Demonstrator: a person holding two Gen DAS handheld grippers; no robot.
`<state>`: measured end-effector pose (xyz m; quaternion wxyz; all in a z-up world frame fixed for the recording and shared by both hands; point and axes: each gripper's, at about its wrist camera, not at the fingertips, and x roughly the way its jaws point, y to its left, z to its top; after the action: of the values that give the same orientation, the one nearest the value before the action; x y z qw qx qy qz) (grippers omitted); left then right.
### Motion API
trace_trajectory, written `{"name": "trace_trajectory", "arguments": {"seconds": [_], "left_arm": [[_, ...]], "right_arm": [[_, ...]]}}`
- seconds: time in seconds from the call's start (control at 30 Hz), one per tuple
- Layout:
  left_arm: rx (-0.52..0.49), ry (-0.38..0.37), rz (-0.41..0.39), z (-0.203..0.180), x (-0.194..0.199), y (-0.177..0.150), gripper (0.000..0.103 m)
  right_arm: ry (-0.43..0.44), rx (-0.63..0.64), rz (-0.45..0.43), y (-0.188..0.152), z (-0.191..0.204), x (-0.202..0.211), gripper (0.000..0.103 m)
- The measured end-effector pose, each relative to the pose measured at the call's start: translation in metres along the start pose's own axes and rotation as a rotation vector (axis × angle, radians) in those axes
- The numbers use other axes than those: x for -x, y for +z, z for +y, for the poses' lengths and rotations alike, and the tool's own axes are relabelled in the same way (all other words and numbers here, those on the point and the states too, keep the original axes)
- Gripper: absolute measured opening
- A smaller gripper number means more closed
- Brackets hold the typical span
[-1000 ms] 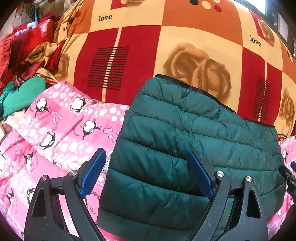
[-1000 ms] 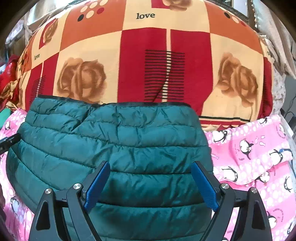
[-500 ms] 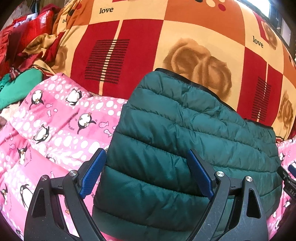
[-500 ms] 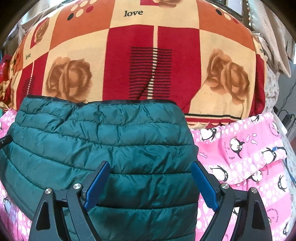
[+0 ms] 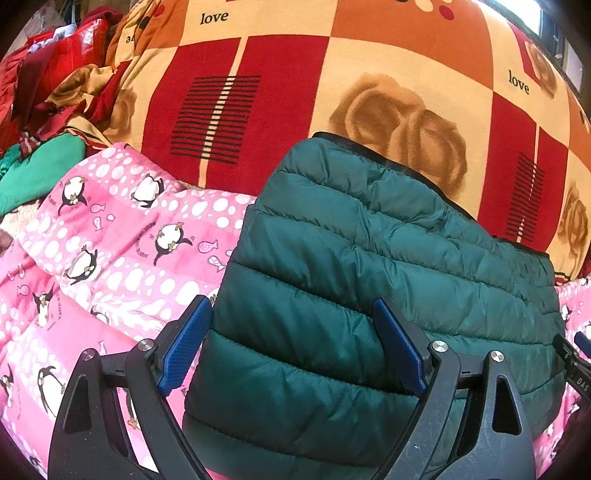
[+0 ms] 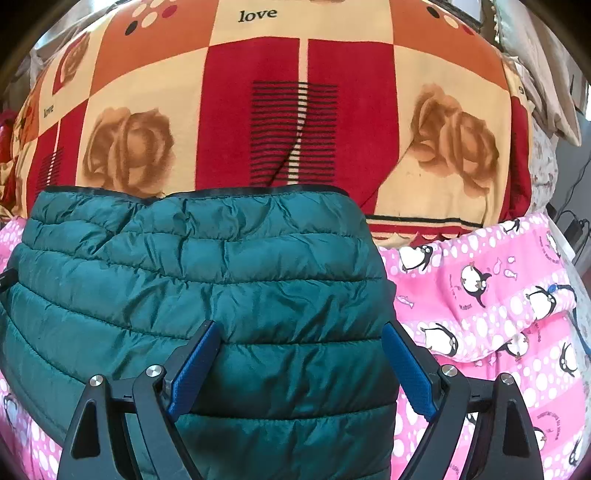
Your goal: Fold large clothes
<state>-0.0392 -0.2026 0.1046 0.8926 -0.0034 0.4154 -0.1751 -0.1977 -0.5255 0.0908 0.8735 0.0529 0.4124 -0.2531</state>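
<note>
One folded jacket (image 5: 369, 266) (quilted, green)

Jacket (image 5: 369, 266) on penguin quilt (image 5: 122, 251), rose blanket (image 5: 295, 92) behind.

Bed covered by a pink penguin-print quilt (image 5: 110, 258), with a red, orange and cream rose-patterned blanket (image 6: 295, 110) beyond; daylight enters through a window (image 5: 524, 11) at upper right.

The word "love" is printed in several squares of the red-and-orange checked blanket (image 5: 280, 110).
</note>
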Motion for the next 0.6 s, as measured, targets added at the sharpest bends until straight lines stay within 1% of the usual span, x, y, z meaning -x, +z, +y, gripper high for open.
{"name": "trace_trajectory", "arguments": {"seconds": [0.6], "left_arm": [[-0.004,-0.004,0.007,-0.0007,-0.0071,0.0011,0.089]], "right_arm": [[0.001,0.001,0.006,-0.0001,0.0,-0.0039,0.088]]}}
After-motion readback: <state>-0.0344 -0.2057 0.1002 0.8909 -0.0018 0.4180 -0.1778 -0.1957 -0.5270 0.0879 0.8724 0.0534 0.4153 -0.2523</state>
